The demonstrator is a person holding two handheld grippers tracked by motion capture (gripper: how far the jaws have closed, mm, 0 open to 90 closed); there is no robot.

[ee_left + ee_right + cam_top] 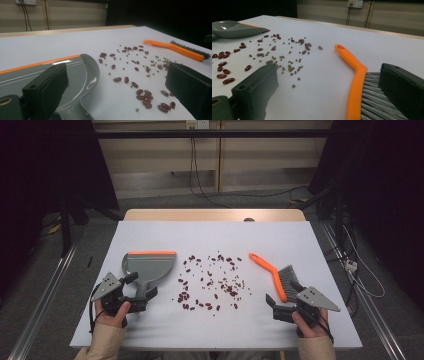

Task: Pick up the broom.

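Observation:
A grey dustpan (pixel 149 265) with an orange lip lies at the left of the white table, its handle pointing toward me. My left gripper (pixel 141 286) is open, its jaws on either side of that handle without pressing on it. In the left gripper view the dustpan (pixel 77 72) lies beside the left jaw of the left gripper (pixel 116 75). Red and small green beans (pixel 210 280) are scattered across the middle. An orange brush (pixel 272 272) with grey bristles lies at the right. My right gripper (pixel 283 292) is open around its bristle end, and the brush (pixel 355 75) runs between the jaws of the right gripper (pixel 327 75).
The white table (pixel 215 237) has a wooden strip along its far edge with a small dark object (pixel 248 219) on it. Metal rails run along the floor on both sides. Cables (pixel 360 275) lie on the floor at the right and behind the table.

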